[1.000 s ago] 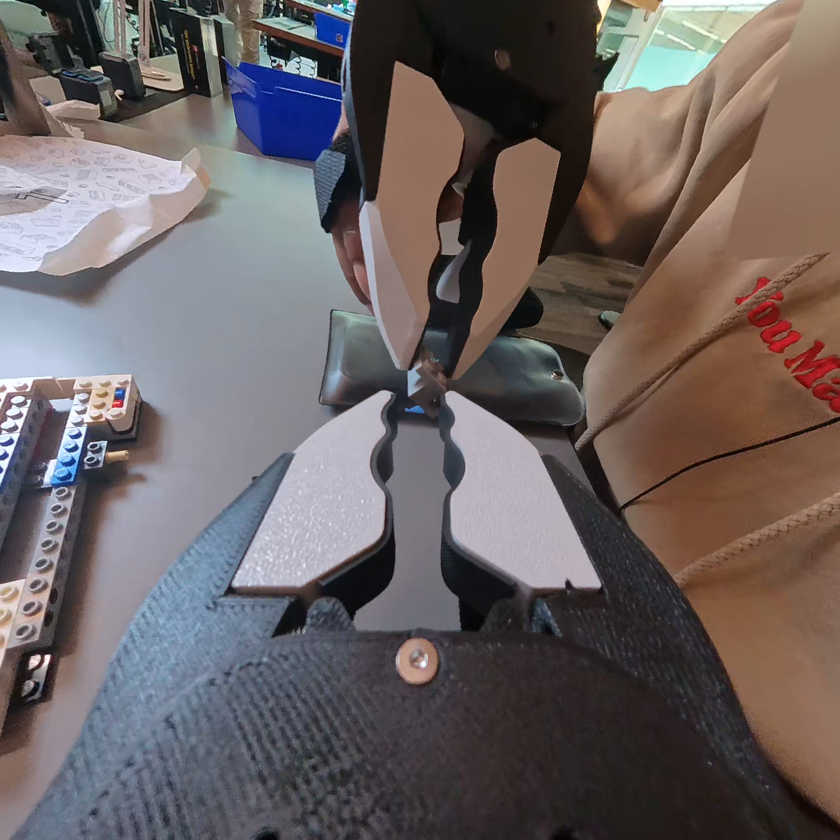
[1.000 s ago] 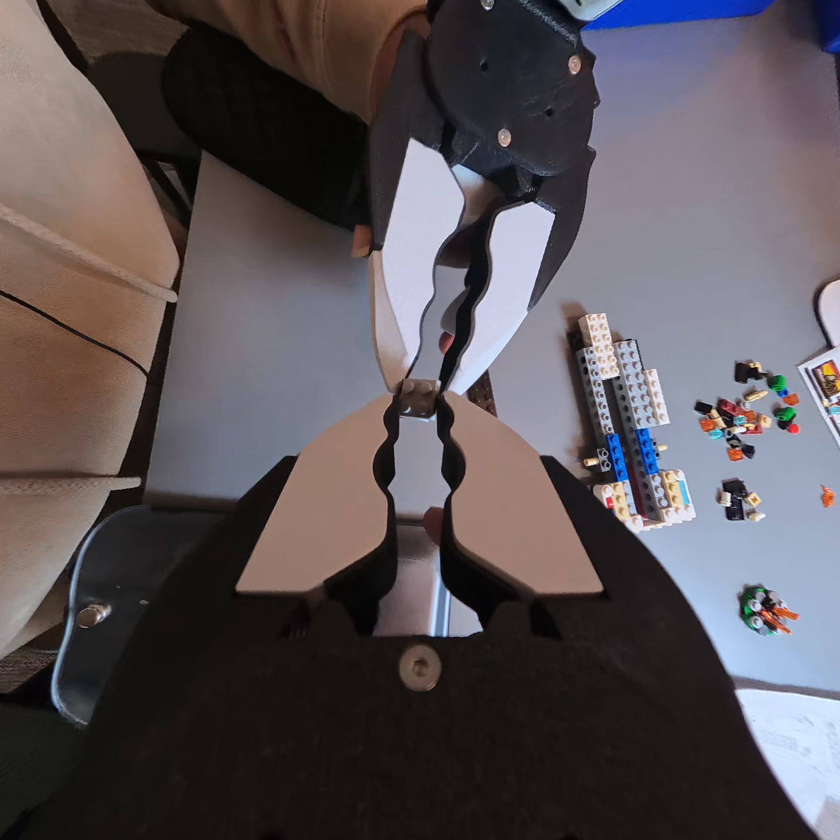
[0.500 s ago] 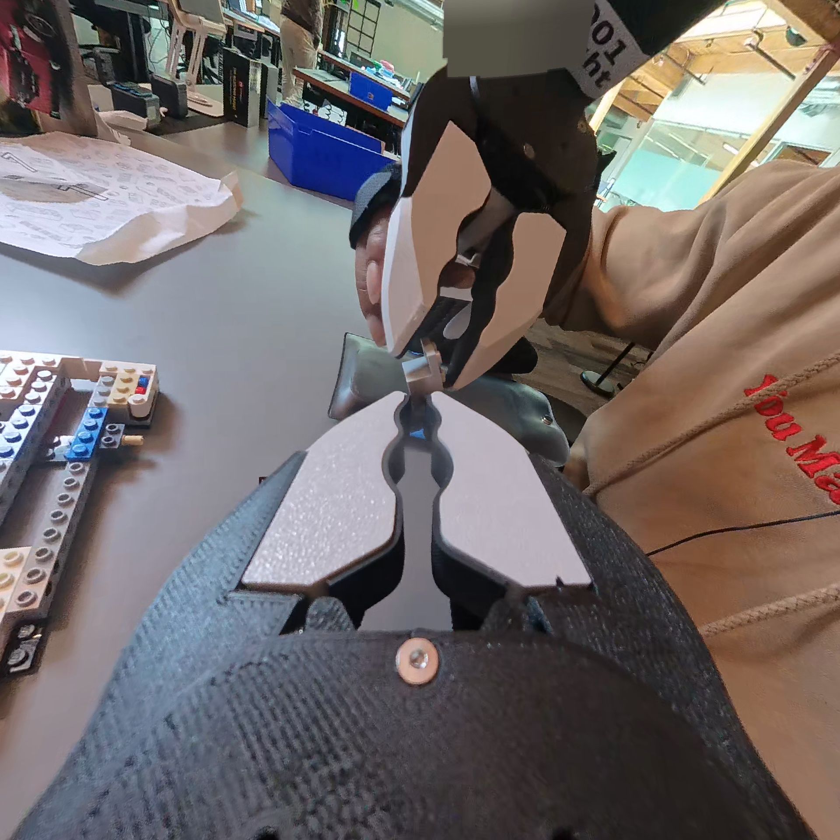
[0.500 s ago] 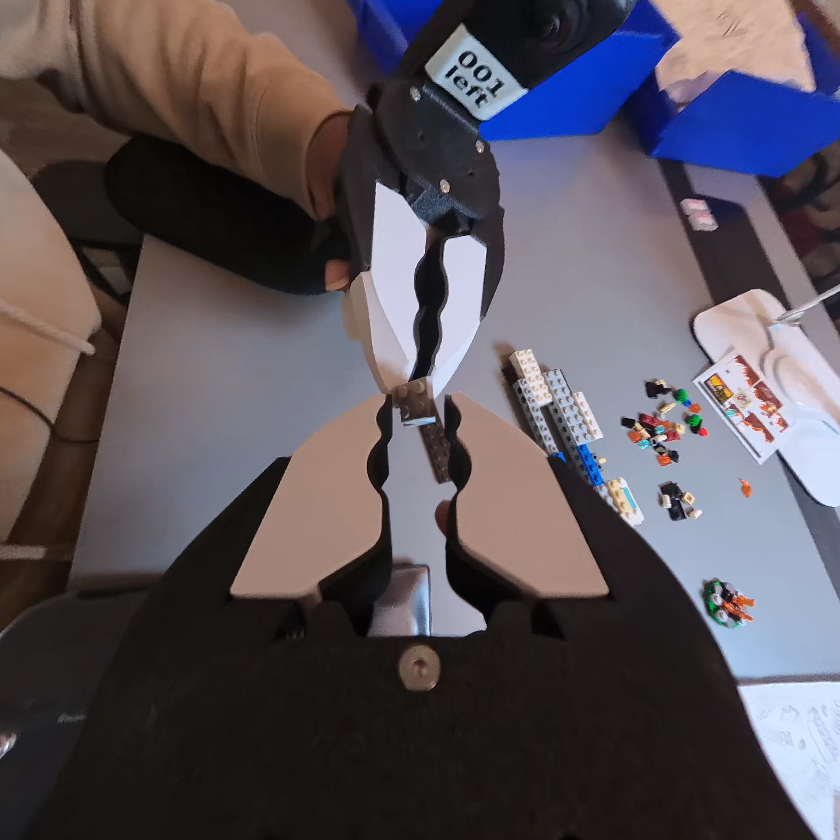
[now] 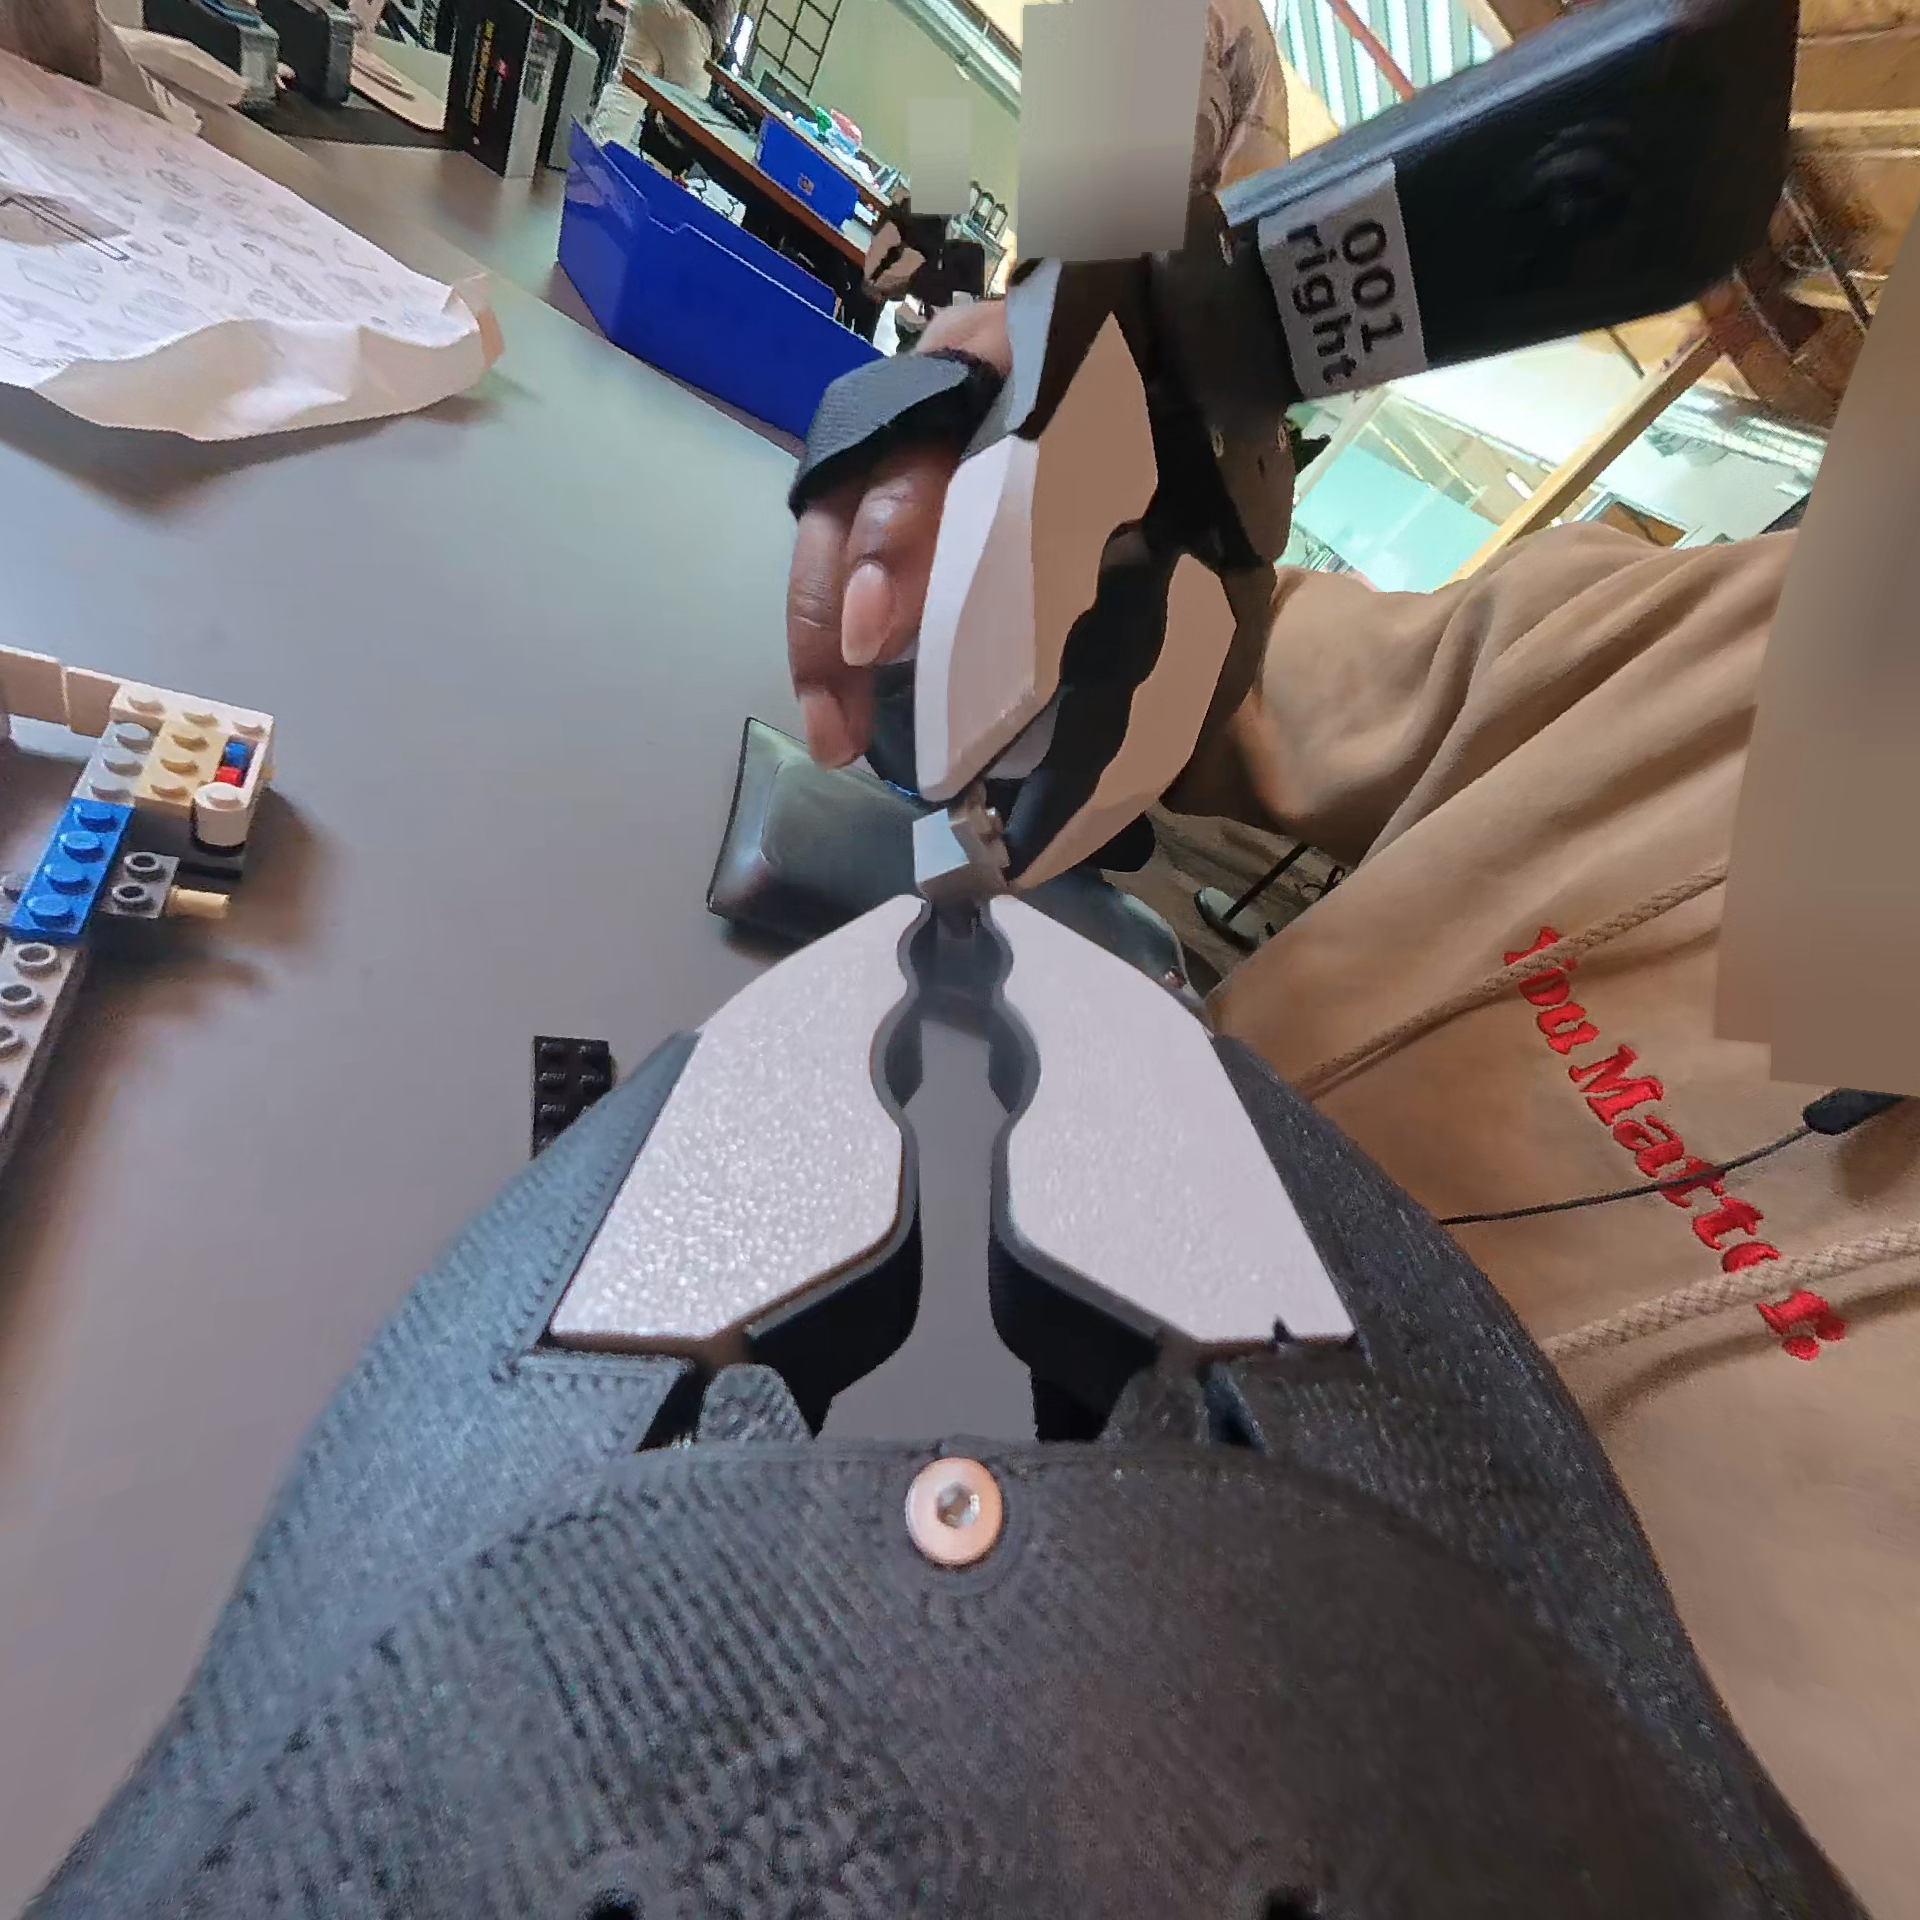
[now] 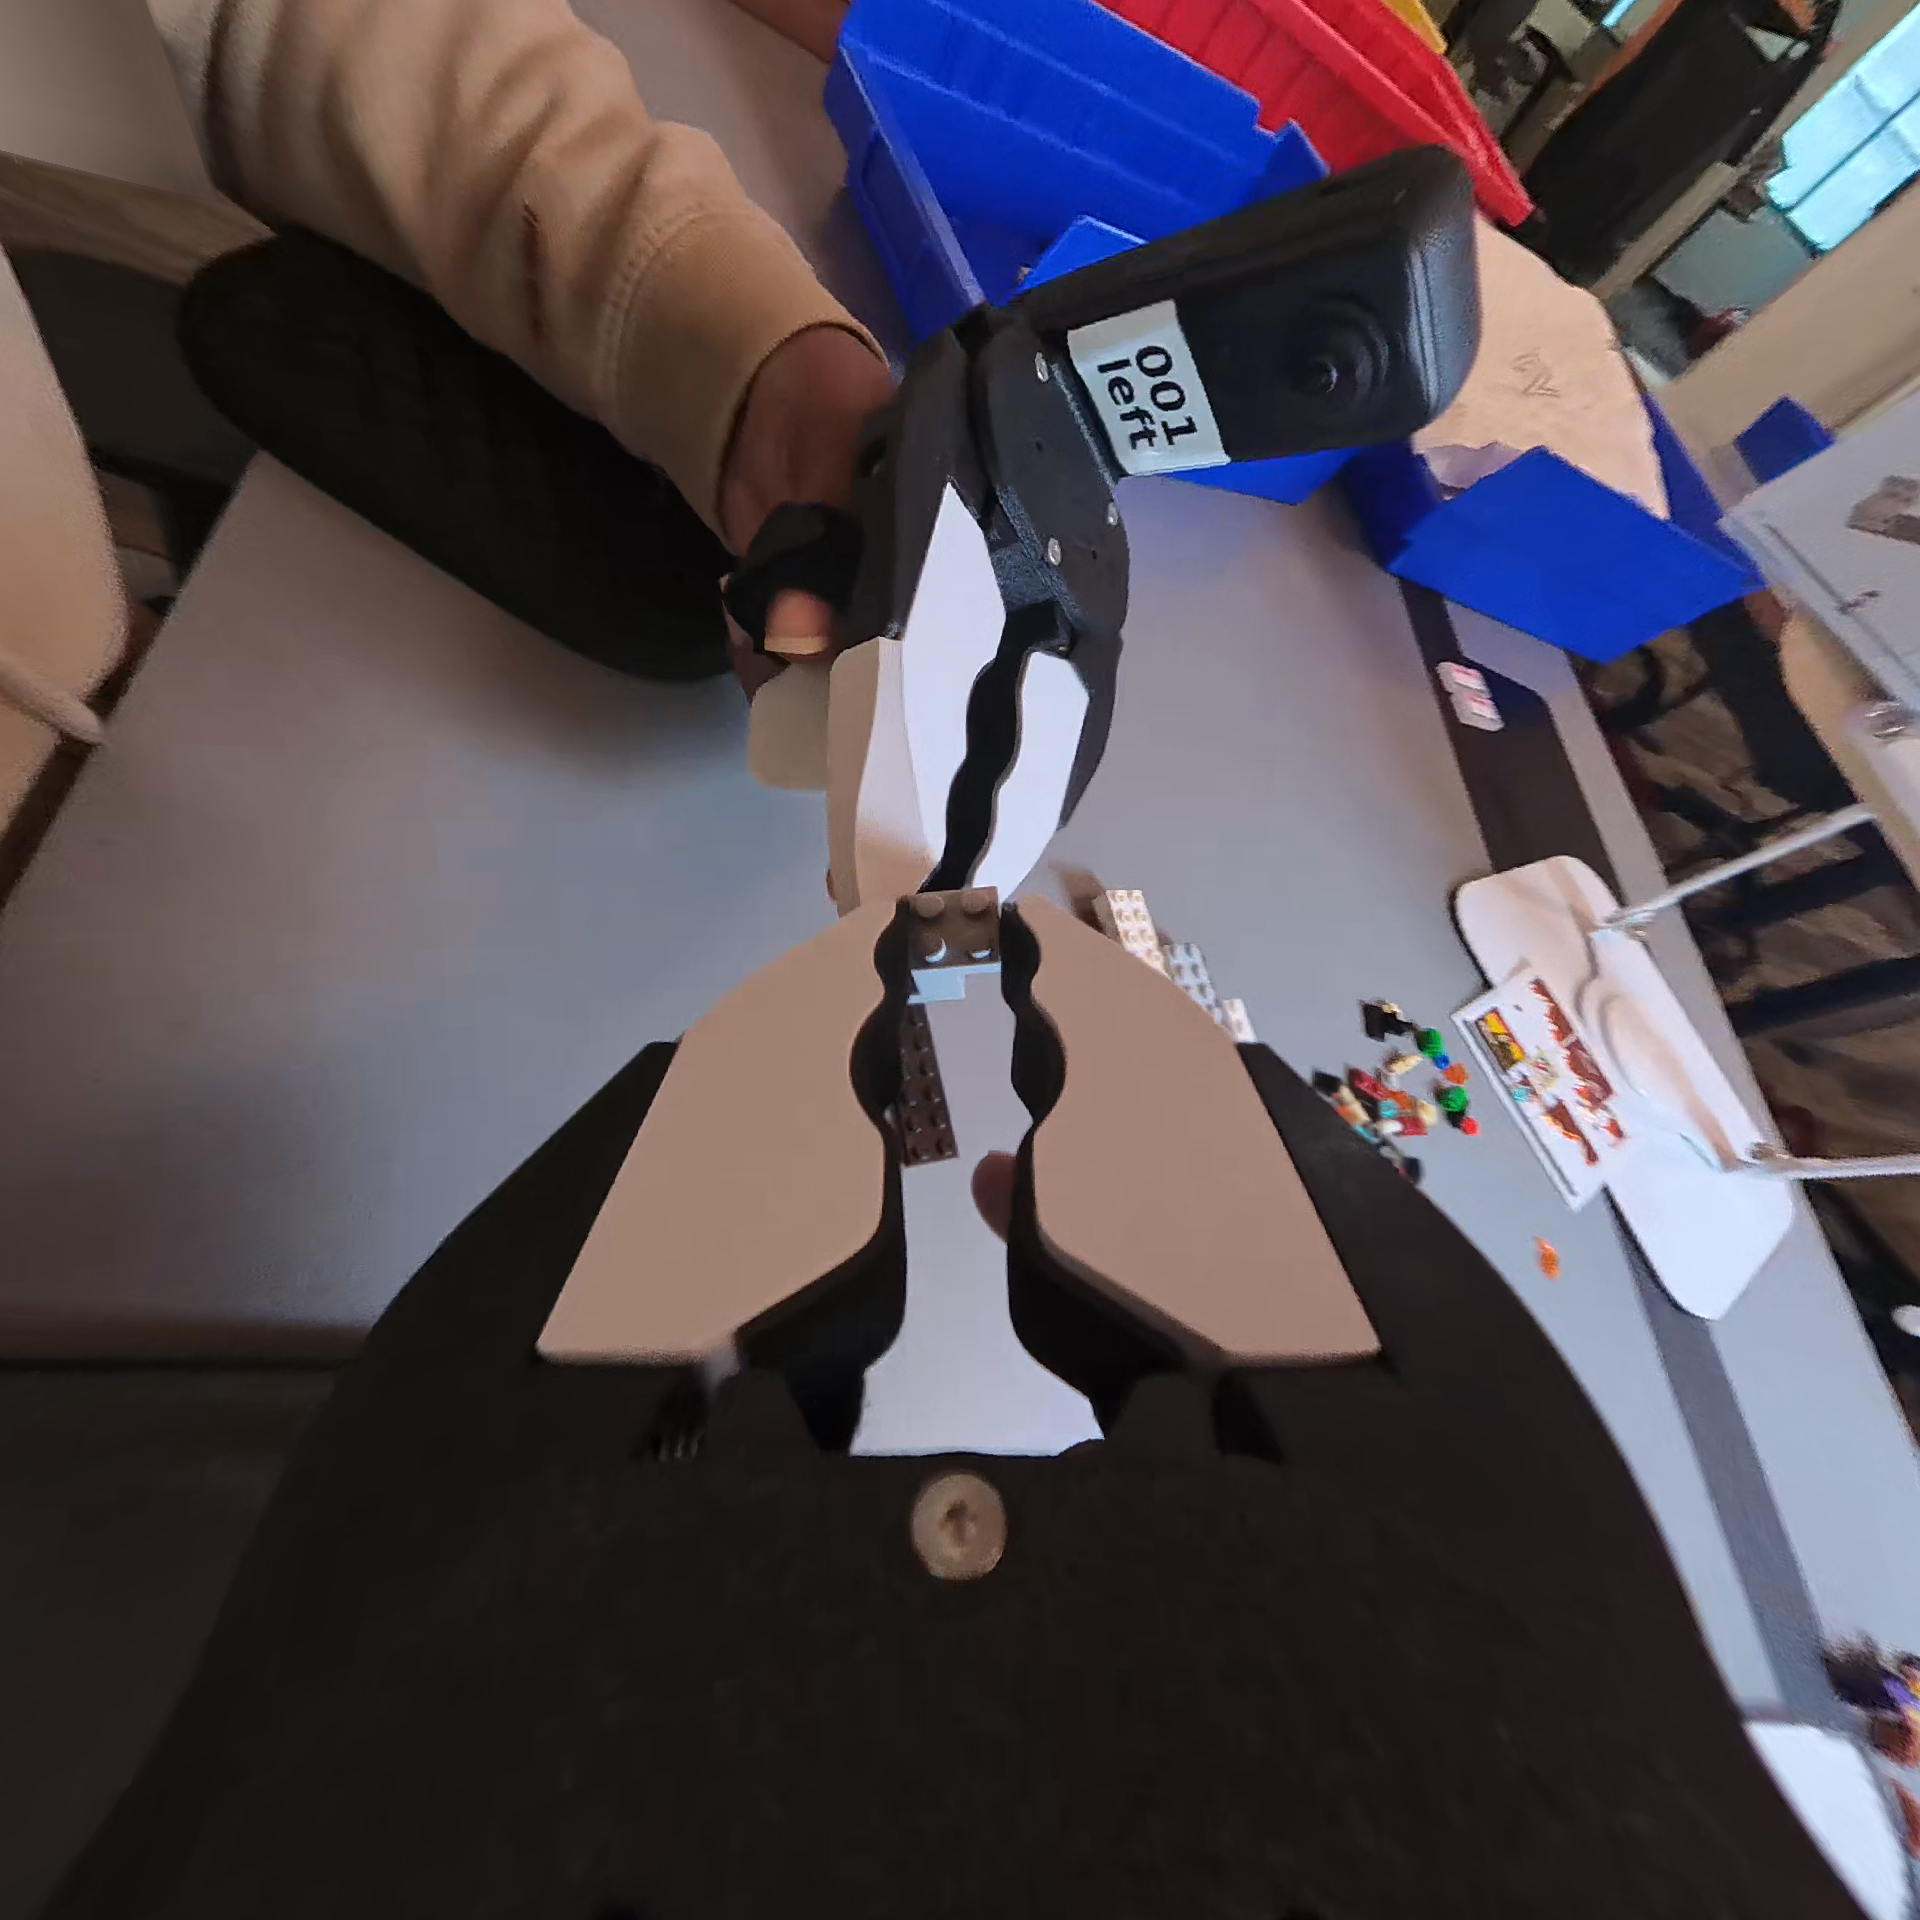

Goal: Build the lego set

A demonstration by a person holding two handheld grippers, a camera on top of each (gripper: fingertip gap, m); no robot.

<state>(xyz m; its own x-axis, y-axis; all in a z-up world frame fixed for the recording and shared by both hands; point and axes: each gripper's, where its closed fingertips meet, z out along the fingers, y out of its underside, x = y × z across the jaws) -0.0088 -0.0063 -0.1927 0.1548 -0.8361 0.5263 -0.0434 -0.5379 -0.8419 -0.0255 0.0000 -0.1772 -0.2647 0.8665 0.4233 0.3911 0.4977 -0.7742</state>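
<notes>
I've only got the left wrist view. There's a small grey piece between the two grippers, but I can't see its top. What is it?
Observer: The right wrist view shows a dark grey brick with its studs showing. It is pinched in the right gripper, and a pale piece is attached at its near edge.
Operator: Where are the spare parts?
Observer: A pile of small coloured pieces lies on the table, to the right of the long model in that view.
Operator: Are the instructions around?
Observer: A picture-printed sheet lies just beyond that pile.
</notes>
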